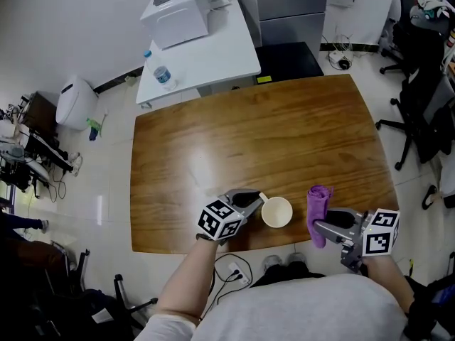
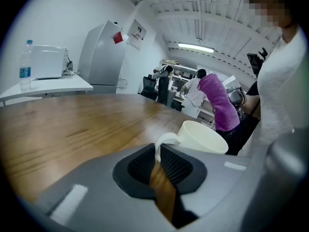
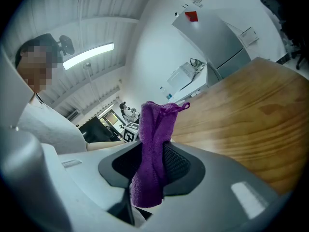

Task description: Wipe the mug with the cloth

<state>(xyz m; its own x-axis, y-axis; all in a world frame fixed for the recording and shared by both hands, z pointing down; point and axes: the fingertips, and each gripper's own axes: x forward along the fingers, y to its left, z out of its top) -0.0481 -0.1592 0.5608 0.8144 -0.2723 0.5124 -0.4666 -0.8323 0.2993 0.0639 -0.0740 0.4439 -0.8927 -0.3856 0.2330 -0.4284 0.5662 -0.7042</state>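
Mug (image 1: 276,212) on counter (image 1: 284,133), handle (image 2: 164,139) clamped in left tool (image 1: 250,199); right tool (image 1: 323,226) clamped on cloth (image 1: 318,203). We judge both grasps set; next we bring cloth against its rim.

Office, swivel chairs (image 1: 421,101), wood mtg table (image 1: 249,133), white side desk (image 1: 213,64)

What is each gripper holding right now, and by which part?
Left gripper: the white mug, pinched by its handle. Right gripper: the purple cloth, gripped partway along, one end standing free.

Purple cloth (image 3: 153,149) pinched between tongs (image 3: 152,161)
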